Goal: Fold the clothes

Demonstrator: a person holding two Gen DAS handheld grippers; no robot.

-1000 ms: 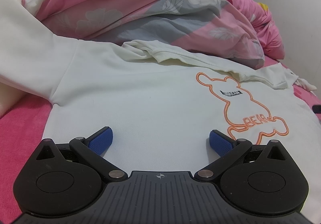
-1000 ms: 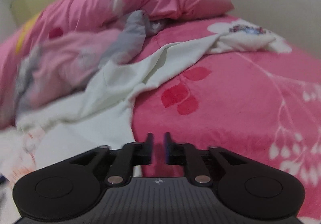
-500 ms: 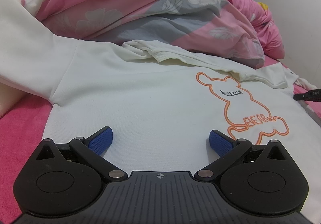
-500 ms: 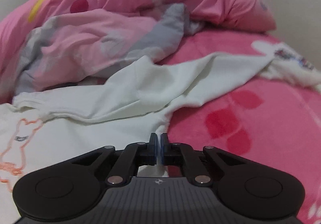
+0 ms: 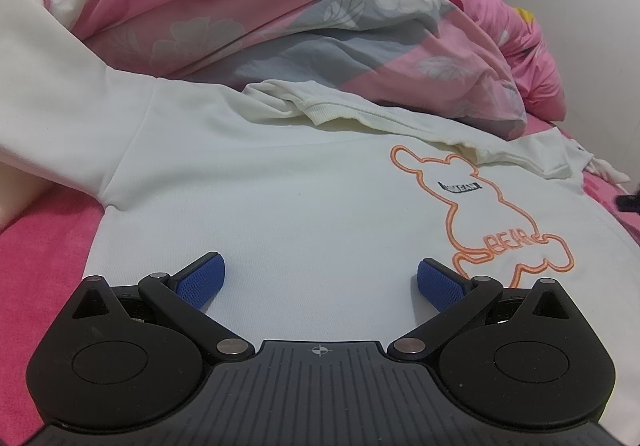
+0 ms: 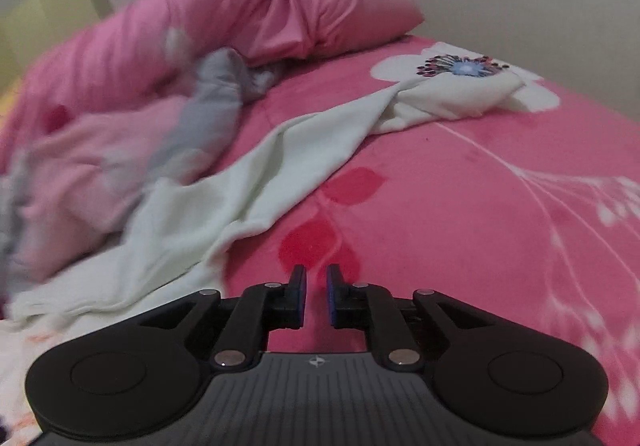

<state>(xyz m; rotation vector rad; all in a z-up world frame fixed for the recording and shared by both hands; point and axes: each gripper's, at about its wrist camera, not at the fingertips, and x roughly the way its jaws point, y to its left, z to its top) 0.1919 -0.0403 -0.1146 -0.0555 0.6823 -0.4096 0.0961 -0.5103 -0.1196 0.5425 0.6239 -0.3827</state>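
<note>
Fingers first: left gripper (image 5: 318,278) has its blue pads (image 5: 202,278) spread wide, nothing between them, poised low over the body of the white sweatshirt (image 5: 288,190). Right gripper (image 6: 316,296) shows a narrow gap between its pads (image 6: 299,296); jaws are opening, with only pink blanket seen through the gap, no cloth in them.

Sweatshirt lies front up, spread flat on the bed. Ribbed collar (image 5: 340,114) is at the far side, rumpled and partly folded over. Orange bear outline (image 5: 476,206) with the word "BEAR" sits on the chest, right of the left gripper. One sleeve (image 5: 52,86) runs off up-left. In the right wrist view the other sleeve (image 6: 280,166) trails diagonally away across the bed, twisted, its cuff end bunched on a white flower print (image 6: 464,66).

Under the garment: pink fleece blanket (image 6: 480,206) with red leaf and white floral marks. Behind it: heaped pink and grey quilt (image 5: 320,6), touching the collar edge. Right wrist view is blurred on its left side.
</note>
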